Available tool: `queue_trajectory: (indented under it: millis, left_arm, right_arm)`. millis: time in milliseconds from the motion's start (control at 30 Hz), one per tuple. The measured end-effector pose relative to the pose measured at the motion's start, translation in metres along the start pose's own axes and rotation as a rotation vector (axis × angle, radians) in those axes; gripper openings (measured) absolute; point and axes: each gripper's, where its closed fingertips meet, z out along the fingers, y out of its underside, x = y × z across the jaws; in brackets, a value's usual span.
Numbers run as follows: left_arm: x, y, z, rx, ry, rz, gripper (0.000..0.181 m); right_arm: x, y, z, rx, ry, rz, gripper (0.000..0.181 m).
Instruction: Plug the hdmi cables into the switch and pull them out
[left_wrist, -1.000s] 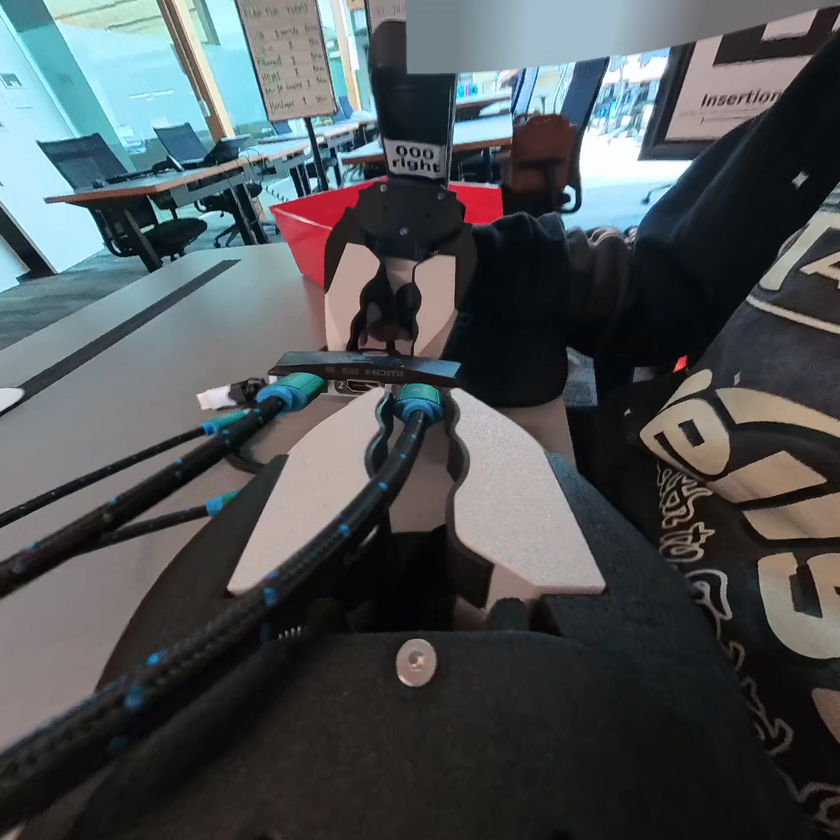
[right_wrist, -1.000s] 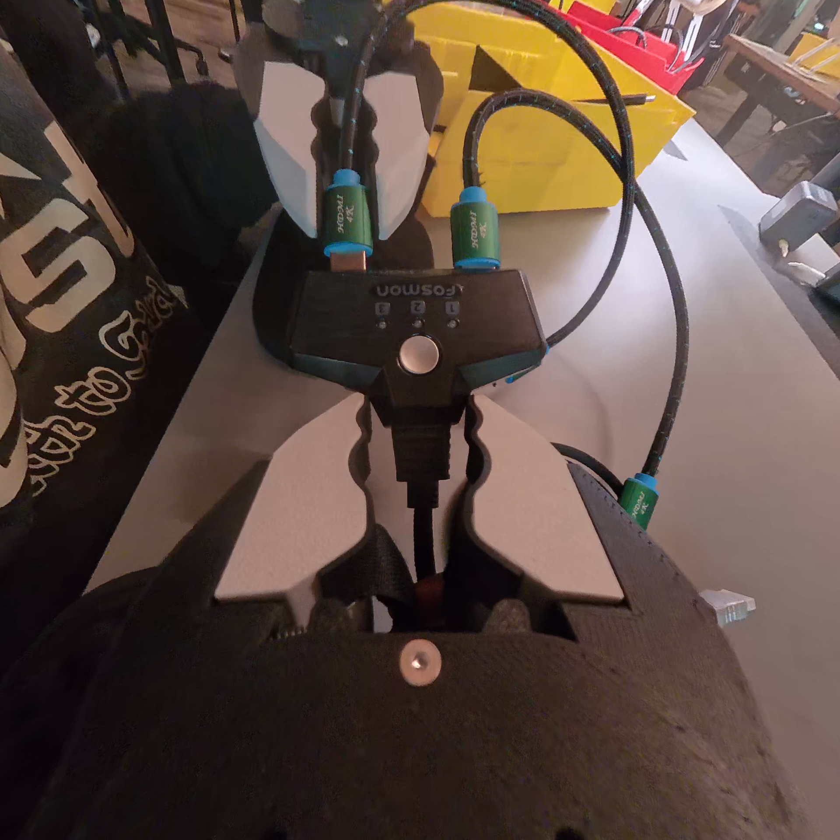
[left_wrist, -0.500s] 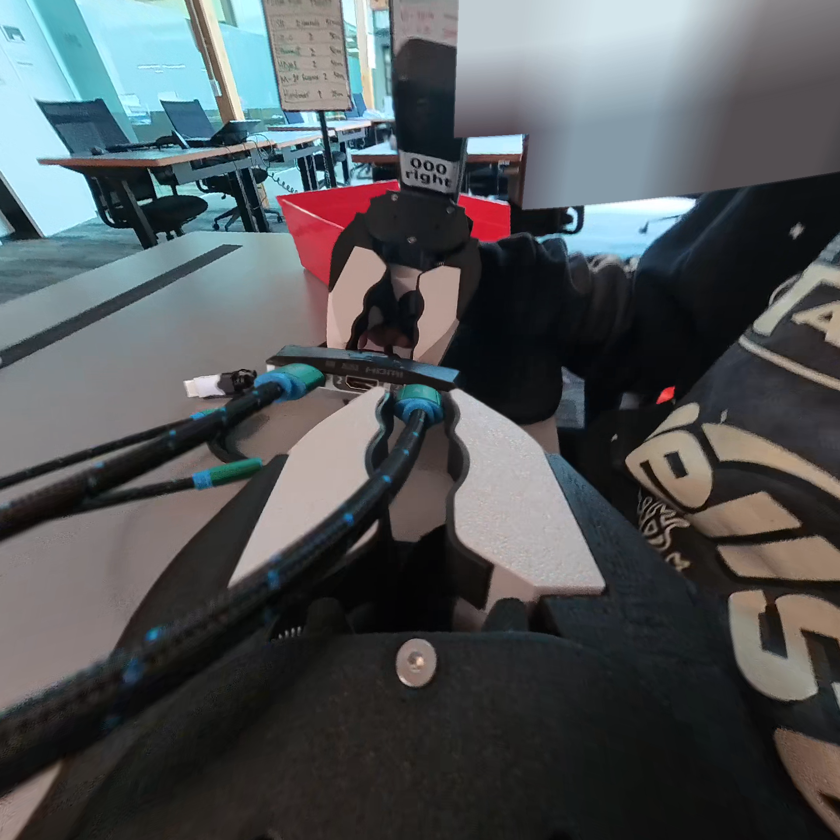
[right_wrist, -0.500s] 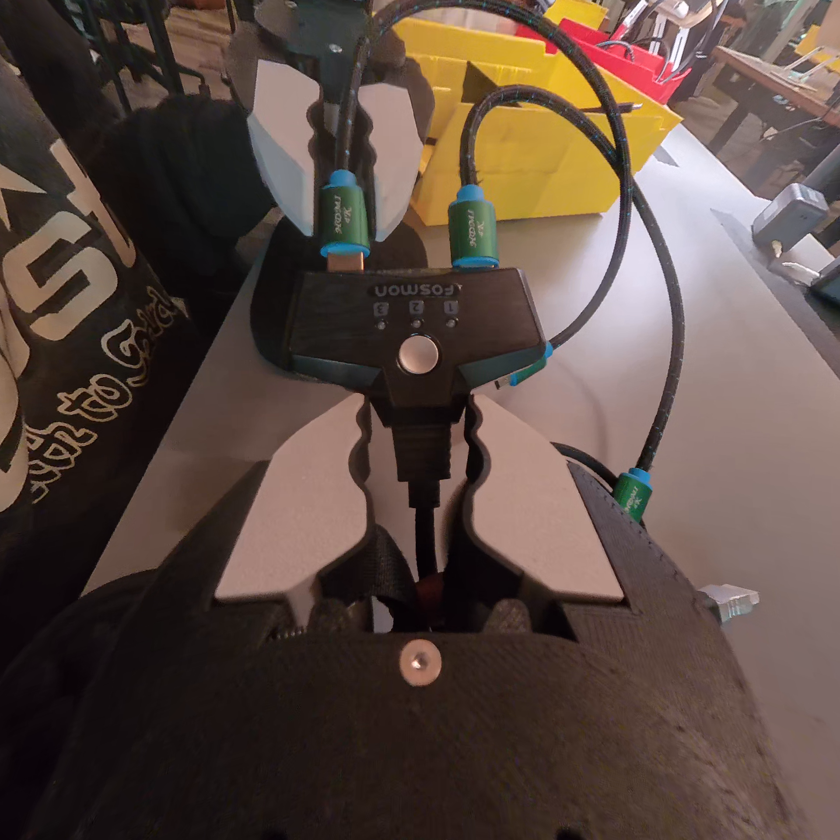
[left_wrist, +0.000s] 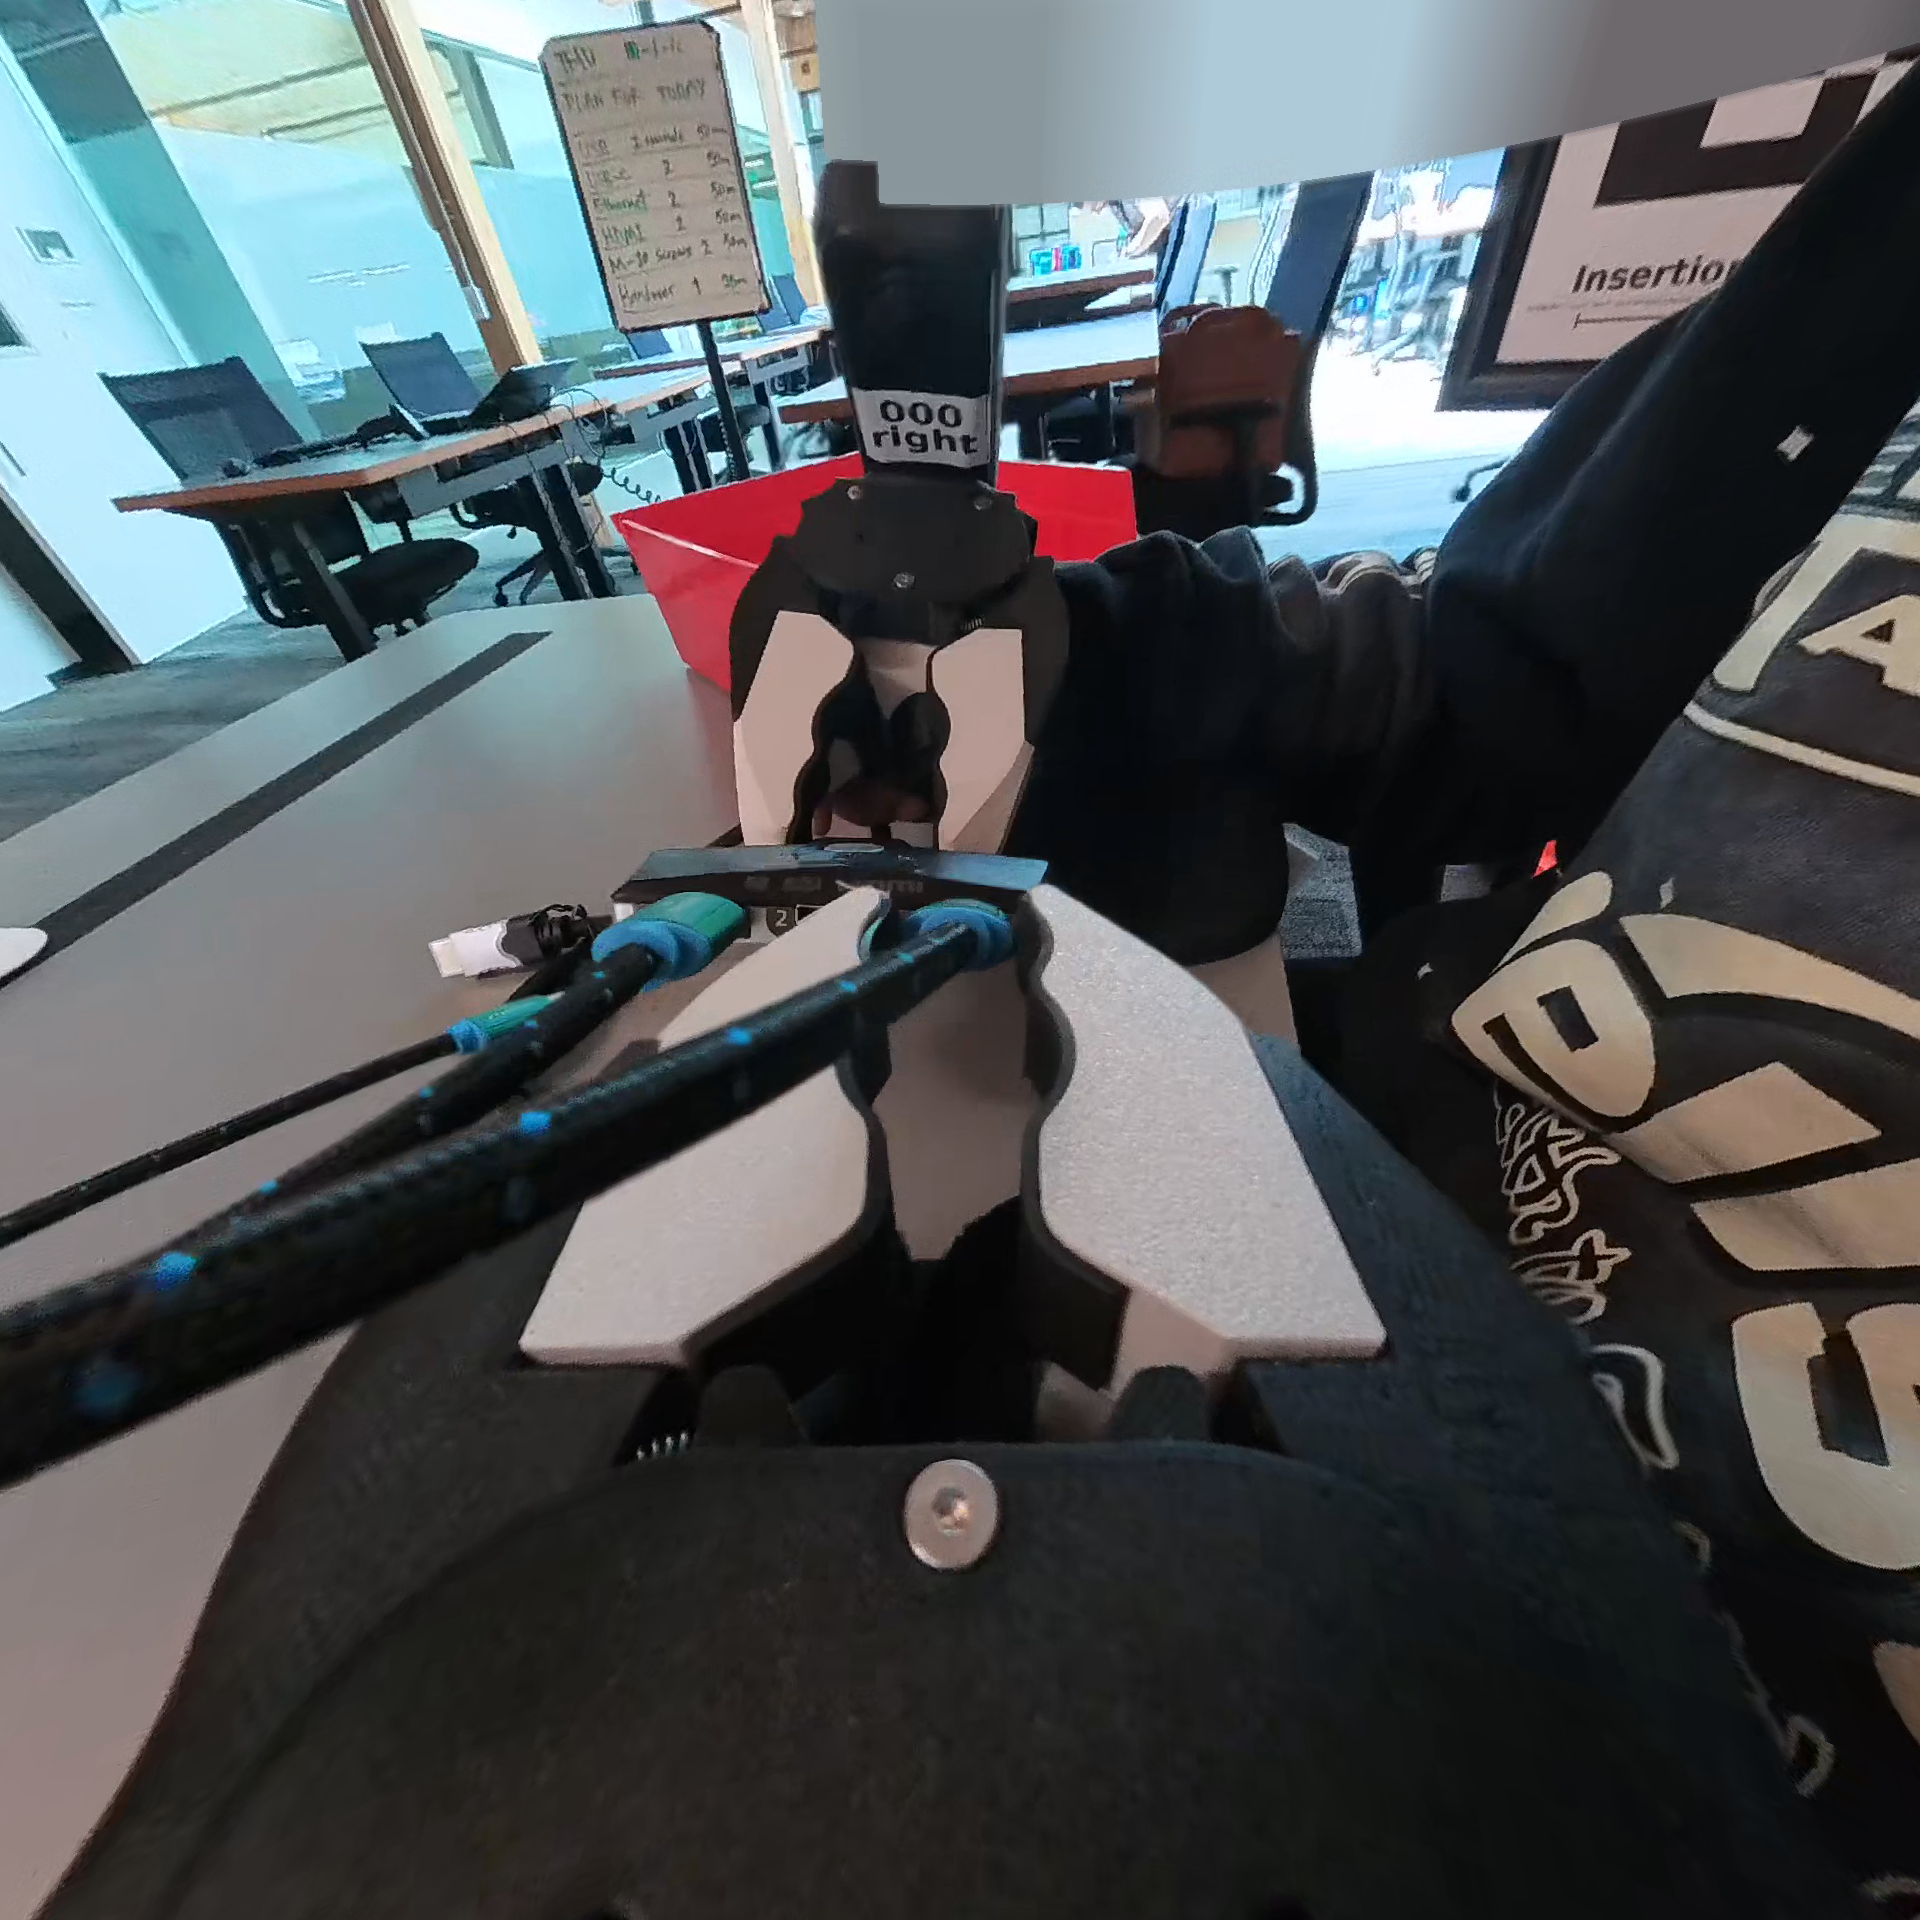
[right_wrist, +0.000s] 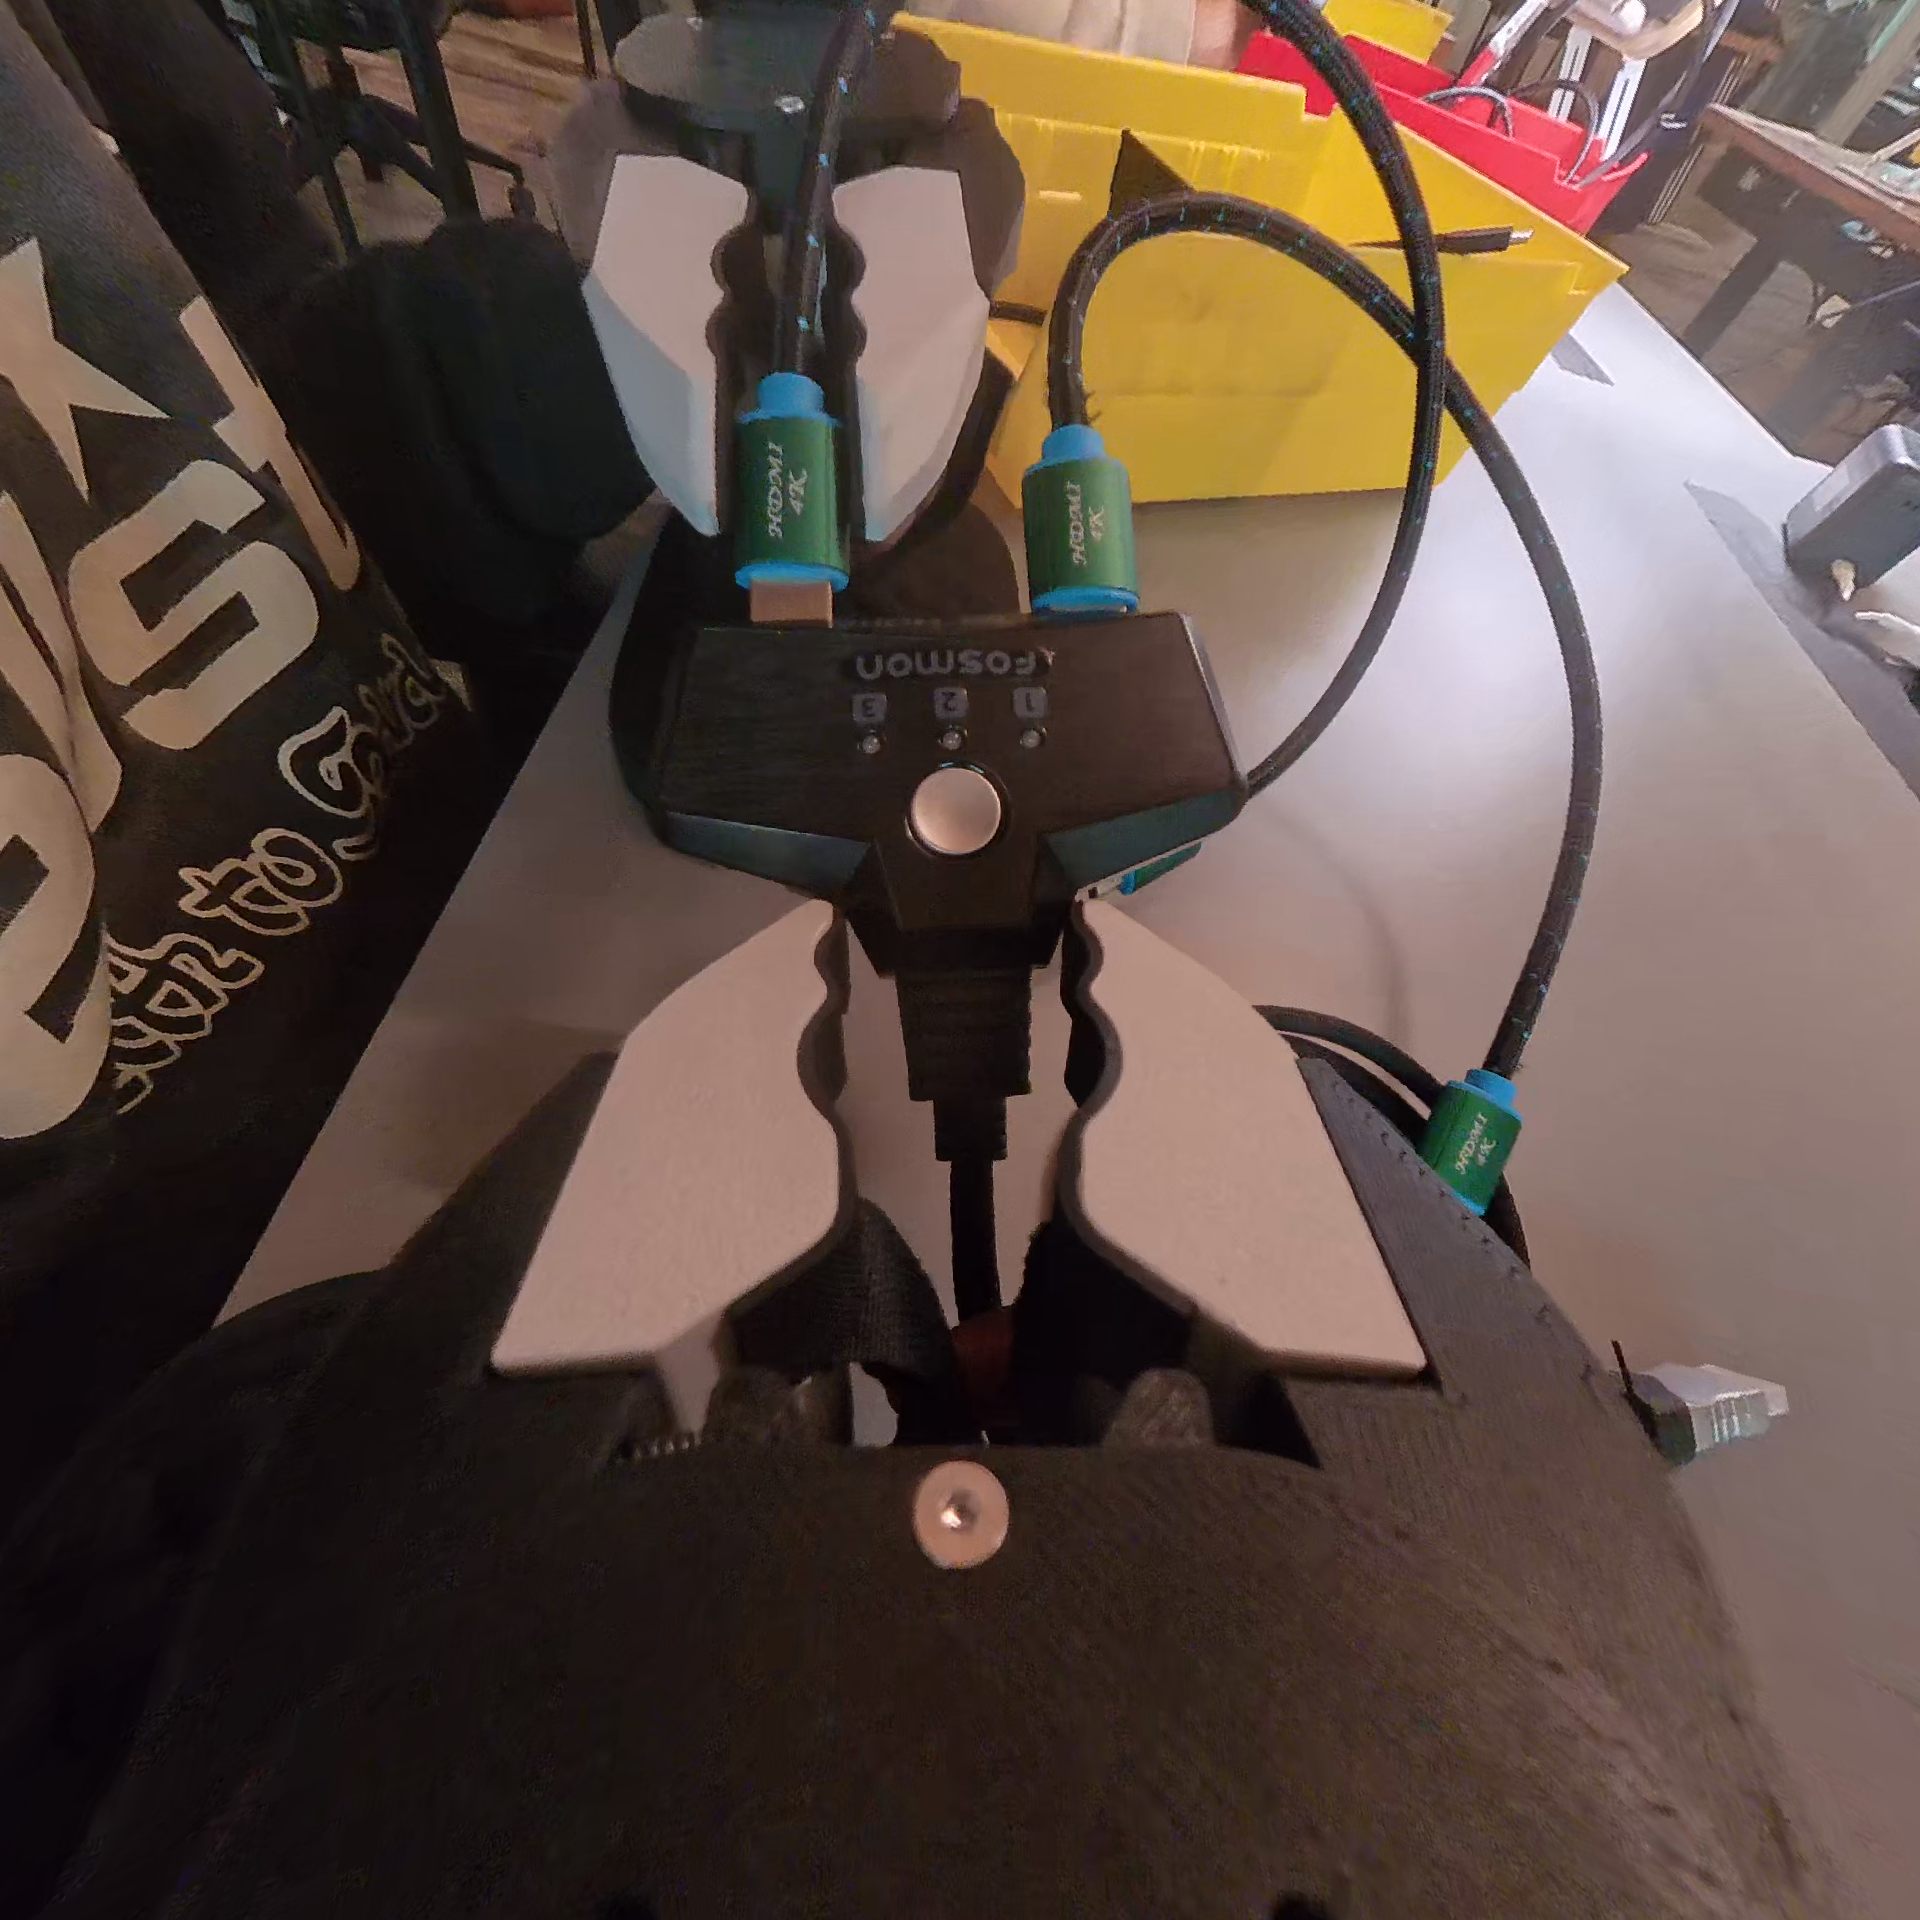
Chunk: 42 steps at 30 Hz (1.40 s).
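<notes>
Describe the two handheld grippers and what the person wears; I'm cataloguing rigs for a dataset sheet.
Both grippers match: the left gripper and right gripper each have two pale grey, textured fingers with wavy, black-edged inner contours, on a rough black body with a silver screw. The right one carries a white label on its black handle. The person wears a dark sleeve and a black top with cream lettering.

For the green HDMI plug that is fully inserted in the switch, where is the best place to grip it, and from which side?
Grip the fully inserted plug on its green barrel, across its two flanks. Approach from the cable side, opposite the switch, fingers in line with the plug. The barrel is rigid and stands free of the housing; its braided cable bends away, so it would probably flex under a pull.
</notes>
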Motion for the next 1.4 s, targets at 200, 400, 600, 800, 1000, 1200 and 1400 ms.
queue_trajectory:
  millis: [200,400,600,800,1000,1200,1400]
  left_arm:
    - [-0.003,-0.010,0.000,0.094,-0.033,0.032,0.021]
    - [-0.002,-0.018,0.000,0.178,-0.006,-0.006,0.021]
    - [0.000,-0.019,0.002,0.188,0.008,-0.019,0.022]
    - [-0.001,-0.020,0.001,0.212,0.011,-0.033,0.022]
    - [-0.002,-0.022,0.003,0.224,-0.018,-0.005,0.022]
    - [-0.007,-0.025,-0.001,0.269,-0.002,-0.052,0.022]
    - [-0.023,-0.050,-0.028,0.489,-0.147,0.020,0.031]
  right_arm:
    - [0.002,-0.006,-0.001,0.037,0.013,0.017,0.040]
    - [0.001,-0.014,-0.003,0.092,-0.001,0.034,0.040]
    - [0.001,-0.016,-0.003,0.096,0.001,0.035,0.039]
    - [0.002,-0.019,-0.002,0.108,0.005,0.057,0.039]
    - [0.003,-0.019,0.004,0.123,0.001,0.102,0.039]
    - [0.005,-0.022,0.005,0.156,0.012,0.098,0.039]
    - [0.022,-0.056,-0.010,0.307,0.142,0.048,0.039]
